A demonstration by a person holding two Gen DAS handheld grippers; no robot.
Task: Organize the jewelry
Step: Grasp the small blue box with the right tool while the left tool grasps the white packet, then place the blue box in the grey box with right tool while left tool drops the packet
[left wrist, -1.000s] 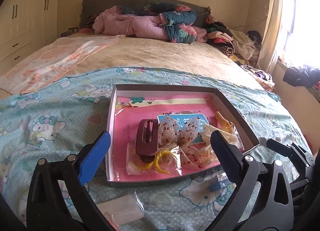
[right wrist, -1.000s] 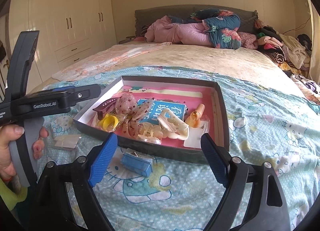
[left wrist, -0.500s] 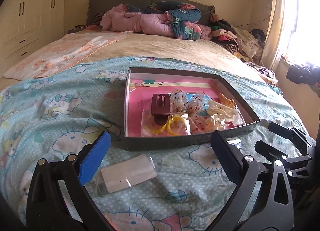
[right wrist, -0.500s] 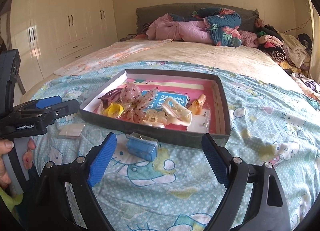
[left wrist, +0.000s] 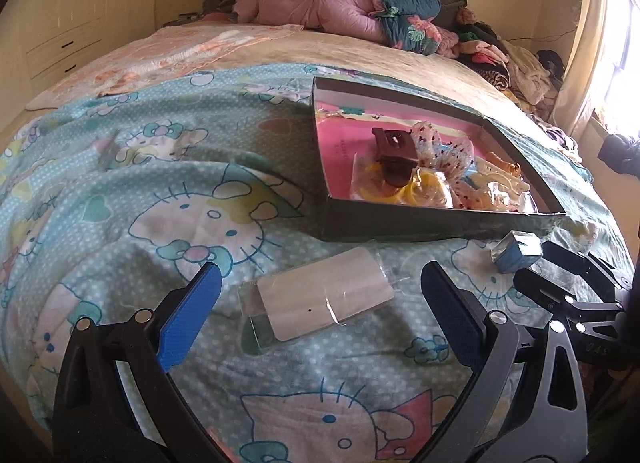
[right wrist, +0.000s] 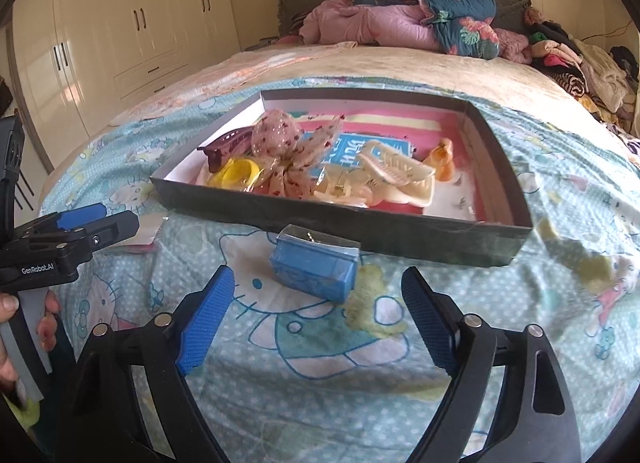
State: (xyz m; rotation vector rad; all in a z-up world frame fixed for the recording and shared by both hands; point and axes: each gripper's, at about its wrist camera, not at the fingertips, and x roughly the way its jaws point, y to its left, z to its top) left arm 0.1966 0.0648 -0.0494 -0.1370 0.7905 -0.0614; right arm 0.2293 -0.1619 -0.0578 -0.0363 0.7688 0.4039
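A dark shallow box (right wrist: 500, 159) (left wrist: 400, 229) with a pink lining lies on the bed and holds a brown claw clip (left wrist: 394, 149), yellow rings (right wrist: 236, 173), a spotted bow (right wrist: 280, 143), a cream claw clip (right wrist: 396, 171) and an orange clip (right wrist: 442, 157). A small blue box (right wrist: 316, 269) (left wrist: 516, 251) lies on the quilt in front of it. A flat white packet in clear plastic (left wrist: 324, 297) lies left of that. My left gripper (left wrist: 320, 323) is open, straddling the packet. My right gripper (right wrist: 316, 315) is open just before the blue box.
The Hello Kitty quilt (left wrist: 160, 203) covers the near bed. Folded pink and floral bedding (right wrist: 400, 23) and a clothes pile (right wrist: 580, 59) lie at the head. White wardrobes (right wrist: 100, 35) stand left. A bright window (left wrist: 624, 43) is at the right.
Both grippers have pulled back and lowered from the dark box toward the quilt. The left now frames the white packet. The right has come close to the blue box.
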